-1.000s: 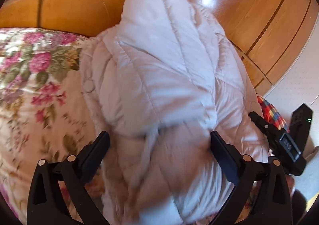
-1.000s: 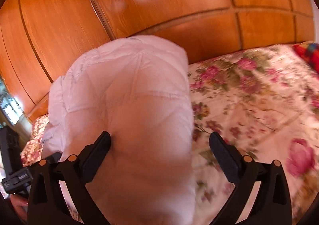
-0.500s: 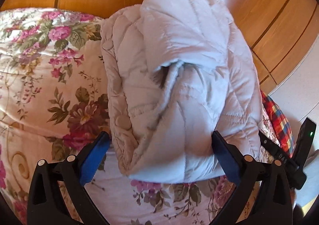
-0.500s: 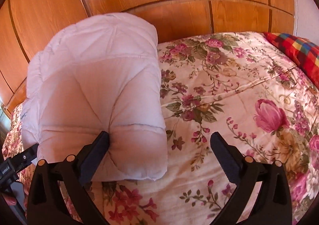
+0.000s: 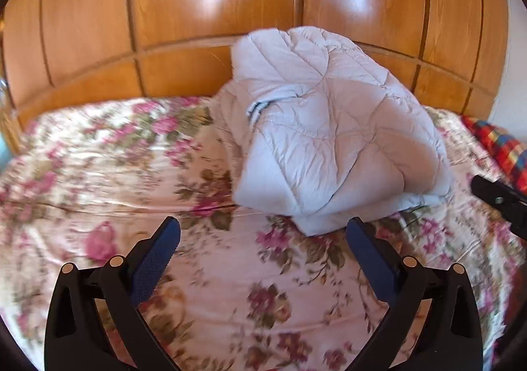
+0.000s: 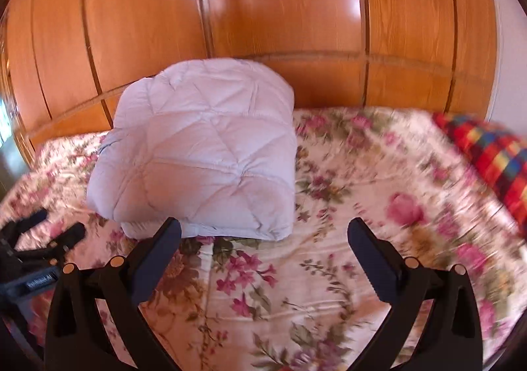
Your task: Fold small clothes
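Behind the floral bedspread (image 6: 346,180) a wooden headboard (image 6: 263,9) is rising. We are holding the left gripper (image 5: 263,241) and right gripper (image 6: 264,241) wide and empty — the folded jacket (image 6: 204,147) is lying ahead-left of the right one, ahead-right of the left, equally near both.

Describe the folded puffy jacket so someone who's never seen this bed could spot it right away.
Start at the glossy wooden headboard and drop to the floral bedspread below it. The pale lilac quilted jacket lies folded there near the headboard, the only plain, puffy, diamond-stitched bundle; the multicoloured checked cloth lies apart at the far right.
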The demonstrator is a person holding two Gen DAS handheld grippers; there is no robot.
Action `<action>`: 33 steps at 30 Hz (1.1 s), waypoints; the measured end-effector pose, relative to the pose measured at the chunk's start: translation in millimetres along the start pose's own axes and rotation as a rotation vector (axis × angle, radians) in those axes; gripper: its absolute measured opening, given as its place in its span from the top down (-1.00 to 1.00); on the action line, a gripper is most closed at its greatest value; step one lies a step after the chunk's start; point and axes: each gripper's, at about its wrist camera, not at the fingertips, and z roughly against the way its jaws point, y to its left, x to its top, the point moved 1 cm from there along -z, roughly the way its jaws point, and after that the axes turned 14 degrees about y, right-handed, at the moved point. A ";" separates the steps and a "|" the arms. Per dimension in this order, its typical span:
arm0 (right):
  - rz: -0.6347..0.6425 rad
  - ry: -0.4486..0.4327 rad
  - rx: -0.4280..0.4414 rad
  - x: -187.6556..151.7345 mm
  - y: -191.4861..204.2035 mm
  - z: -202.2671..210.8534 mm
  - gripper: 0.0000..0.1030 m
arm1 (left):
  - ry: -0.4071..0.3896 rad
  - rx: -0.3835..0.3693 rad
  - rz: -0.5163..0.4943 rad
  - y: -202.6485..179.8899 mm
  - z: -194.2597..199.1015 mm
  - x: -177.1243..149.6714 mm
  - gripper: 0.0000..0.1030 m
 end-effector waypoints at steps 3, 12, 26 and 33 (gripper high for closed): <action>0.022 -0.035 -0.045 -8.0 5.9 19.0 -0.96 | -0.026 0.034 -0.006 -1.9 16.6 -7.1 -0.94; -0.001 -0.095 -0.065 -17.7 22.6 63.6 -0.96 | -0.047 0.031 0.083 7.5 63.0 -19.6 -0.94; 0.019 -0.094 -0.008 -13.4 26.9 75.0 -0.96 | -0.090 0.022 0.084 1.8 99.0 -27.9 -0.94; 0.015 -0.085 -0.007 -13.7 25.9 73.4 -0.96 | -0.061 0.012 0.104 5.5 94.8 -27.7 -0.94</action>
